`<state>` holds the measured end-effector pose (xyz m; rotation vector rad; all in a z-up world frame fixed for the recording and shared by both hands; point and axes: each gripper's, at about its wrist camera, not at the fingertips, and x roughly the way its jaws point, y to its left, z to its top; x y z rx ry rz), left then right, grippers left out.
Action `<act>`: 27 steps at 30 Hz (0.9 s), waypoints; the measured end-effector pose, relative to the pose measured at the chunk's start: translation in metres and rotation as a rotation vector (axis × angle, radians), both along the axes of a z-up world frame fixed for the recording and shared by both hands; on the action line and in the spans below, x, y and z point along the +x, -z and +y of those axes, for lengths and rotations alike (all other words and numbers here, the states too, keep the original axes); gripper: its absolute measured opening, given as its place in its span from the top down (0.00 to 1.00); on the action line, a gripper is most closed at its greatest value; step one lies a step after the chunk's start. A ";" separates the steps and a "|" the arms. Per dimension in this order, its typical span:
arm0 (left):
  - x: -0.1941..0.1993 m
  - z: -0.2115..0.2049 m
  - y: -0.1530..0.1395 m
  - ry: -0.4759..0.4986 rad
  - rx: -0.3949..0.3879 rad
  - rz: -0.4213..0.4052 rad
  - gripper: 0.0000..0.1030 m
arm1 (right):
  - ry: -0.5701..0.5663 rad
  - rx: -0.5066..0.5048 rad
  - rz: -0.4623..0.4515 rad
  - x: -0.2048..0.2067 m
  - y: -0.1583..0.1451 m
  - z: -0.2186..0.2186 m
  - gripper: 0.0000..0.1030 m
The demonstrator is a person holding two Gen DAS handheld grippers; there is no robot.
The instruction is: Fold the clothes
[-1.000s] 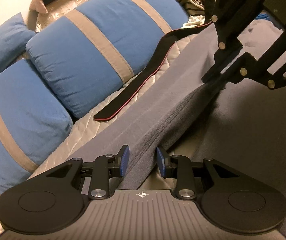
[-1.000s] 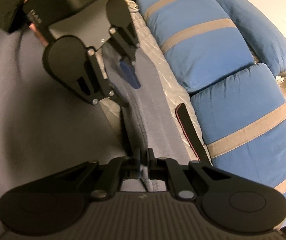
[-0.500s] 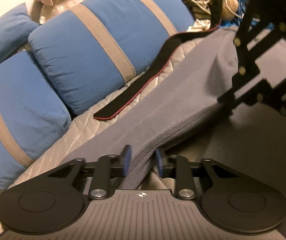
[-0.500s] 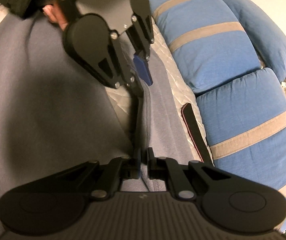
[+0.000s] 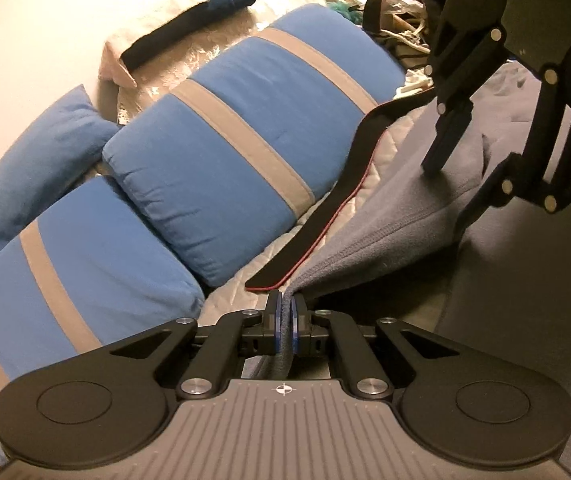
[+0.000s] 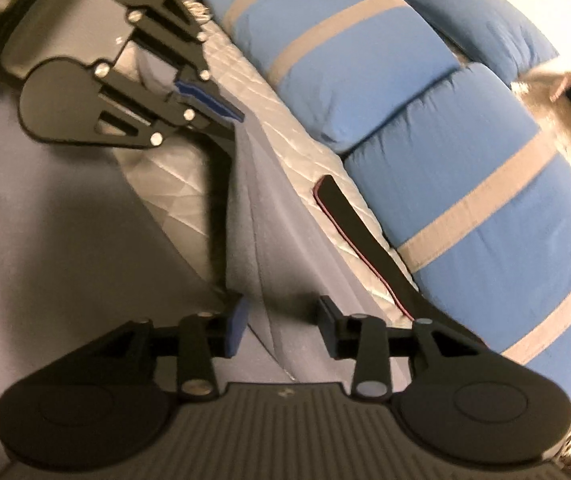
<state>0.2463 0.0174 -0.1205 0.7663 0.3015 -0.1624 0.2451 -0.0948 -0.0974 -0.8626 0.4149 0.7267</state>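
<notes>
- No writing is legible; the right view is blurred.
- Left gripper (image 5: pixel 284 320) pinches the grey garment (image 5: pixel 385 216) edge on the quilt (image 6: pixel 269 128).
- Right gripper (image 6: pixel 281 322) is opening, pads clear of the cloth between them.

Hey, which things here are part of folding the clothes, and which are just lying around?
Part of the job:
grey garment
left gripper, shut on its hem
right gripper, jaws opening, garment between them

Lying about:
striped blue pillows
black strap
quilted cover
clutter pile
</notes>
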 end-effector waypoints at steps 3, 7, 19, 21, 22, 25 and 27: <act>0.003 -0.003 0.001 -0.017 0.016 -0.024 0.95 | 0.018 0.014 0.011 0.005 -0.001 -0.001 0.49; 0.007 -0.004 -0.003 -0.038 -0.009 -0.036 0.95 | 0.005 0.009 0.024 0.005 0.001 0.003 0.53; 0.008 0.001 -0.010 -0.052 -0.049 -0.043 0.95 | 0.035 -0.079 -0.159 -0.001 0.008 0.011 0.93; 0.009 0.002 -0.009 -0.050 -0.038 -0.040 0.95 | 0.019 -0.107 -0.217 -0.007 0.005 0.009 0.93; 0.009 0.002 -0.007 -0.051 -0.027 -0.034 0.95 | 0.005 -0.124 -0.240 -0.011 0.005 0.009 0.93; 0.009 0.001 -0.002 -0.050 0.010 -0.009 0.95 | -0.056 -0.182 -0.274 -0.024 0.006 0.006 0.93; 0.009 0.000 0.003 -0.047 0.036 0.009 0.95 | -0.111 -0.219 -0.252 -0.033 0.010 0.004 0.93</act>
